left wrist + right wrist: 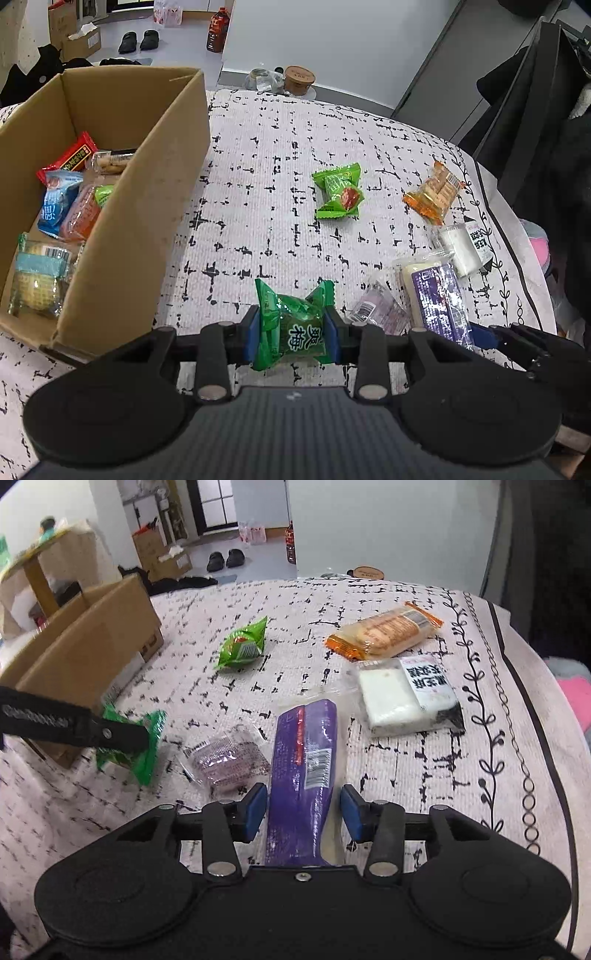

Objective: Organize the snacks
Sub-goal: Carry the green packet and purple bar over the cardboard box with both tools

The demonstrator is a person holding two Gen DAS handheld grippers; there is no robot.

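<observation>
My left gripper [293,330] is shut on a dark green candy packet [295,325], just right of the open cardboard box [147,206] that holds several snacks. The packet also shows in the right wrist view [129,746], held by the left gripper [125,738]. My right gripper [303,812] is open, its blue pads on either side of a long purple snack bar [304,768] lying on the cloth; I cannot tell if they touch it. Loose snacks on the cloth: a light green packet [338,194], an orange biscuit pack [432,194], a white cake pack [402,694] and a small clear purple pack [229,760].
The patterned tablecloth [258,221] covers the table, whose far edge curves across the back. A brown lidded cup [298,79] and a crumpled wrapper stand beyond it. Shoes, a dark bottle and boxes sit on the floor behind. Dark clothing hangs at the right.
</observation>
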